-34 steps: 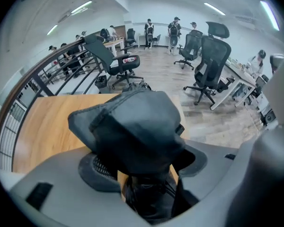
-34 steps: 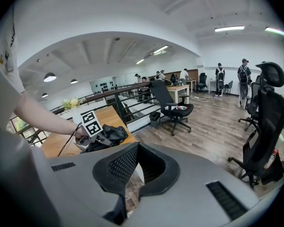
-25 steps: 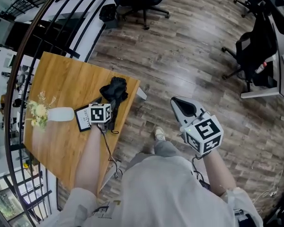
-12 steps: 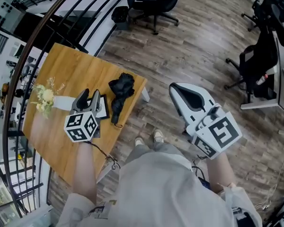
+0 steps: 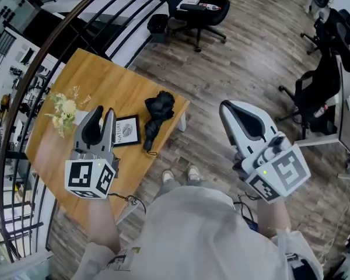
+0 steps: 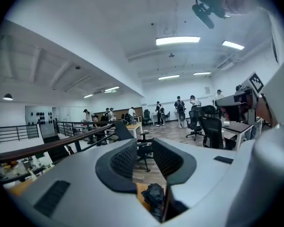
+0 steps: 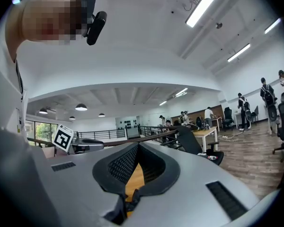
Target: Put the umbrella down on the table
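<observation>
Grey hand-held grippers (image 5: 102, 115) (image 5: 234, 108), black-and-white marker cubes (image 5: 88, 178), beige shirt (image 5: 204, 238)

I read tabletop (image 5: 76, 89): light wood, smooth, faint sheen. Umbrella (image 5: 156, 114) by its right edge: black cloth, matt, crumpled. Framed print (image 5: 127, 131) beside it: black frame, white paper. Floor (image 5: 233, 63): grey-brown wood planks, grainy, dull.

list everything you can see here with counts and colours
table: one, light wood, at left
umbrella: one, black, folded, lying on the table near its edge
framed picture: one, black frame, beside the umbrella
flowers: one bunch, pale yellow, on the table
office chairs: at least two, black, on the floor
railing: one, dark, beyond the table
left gripper: grey, above the table, jaws closing on nothing
right gripper: grey, over the floor, shut, empty
</observation>
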{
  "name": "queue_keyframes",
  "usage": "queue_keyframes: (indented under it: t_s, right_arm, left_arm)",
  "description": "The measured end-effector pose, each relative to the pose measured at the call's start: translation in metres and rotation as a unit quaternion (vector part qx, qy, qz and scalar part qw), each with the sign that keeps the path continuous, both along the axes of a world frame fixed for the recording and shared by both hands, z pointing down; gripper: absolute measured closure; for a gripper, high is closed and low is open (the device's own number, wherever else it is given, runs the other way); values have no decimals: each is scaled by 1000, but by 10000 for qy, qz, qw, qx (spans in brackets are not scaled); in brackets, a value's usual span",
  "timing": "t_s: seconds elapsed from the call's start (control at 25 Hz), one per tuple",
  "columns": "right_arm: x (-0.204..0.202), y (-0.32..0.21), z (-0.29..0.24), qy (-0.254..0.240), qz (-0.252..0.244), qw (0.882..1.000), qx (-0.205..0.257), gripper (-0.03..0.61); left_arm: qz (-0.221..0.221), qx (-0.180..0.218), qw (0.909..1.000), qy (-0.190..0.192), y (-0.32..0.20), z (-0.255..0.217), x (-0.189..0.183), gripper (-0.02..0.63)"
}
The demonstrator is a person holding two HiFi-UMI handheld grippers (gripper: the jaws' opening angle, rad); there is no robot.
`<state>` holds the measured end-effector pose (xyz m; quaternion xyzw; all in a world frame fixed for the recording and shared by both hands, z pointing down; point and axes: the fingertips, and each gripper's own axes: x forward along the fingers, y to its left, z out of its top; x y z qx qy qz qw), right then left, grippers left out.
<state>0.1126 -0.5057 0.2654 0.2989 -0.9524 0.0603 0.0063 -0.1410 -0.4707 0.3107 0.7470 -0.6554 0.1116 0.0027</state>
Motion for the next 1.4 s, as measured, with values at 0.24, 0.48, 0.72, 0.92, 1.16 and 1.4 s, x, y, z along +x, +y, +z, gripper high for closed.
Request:
queue_keyframes:
  t_s: [0.24,0.48,0.72,0.92,1.16,1.4]
  right_arm:
    - [-29,20,-22,50,-153,9996,230,551]
    - [-61,40,-45,79,-219,9987,462,551]
    - [-90,63,-61,-63,-331,9982,488,552]
    - [-105,72,-72,8,-280,9974,661,552]
    - [-113,74,-73,124,-97,9971,746,552]
    - [-118,68,-71,314,25,9967,752,551]
  left_arm:
    - [11,371,9993,-104,27,-29,-11,529]
    - [120,731,9969,-255,48,-57,-21,552]
    - [305,994,9935,-463,64,-72,-39,563]
    - [539,1076,9907,-638,69,-78,-45,572]
    - [718,1064,9905,-501,73,-76,-47,575]
    - [720,1095,9906,-391,68,-80,-53,575]
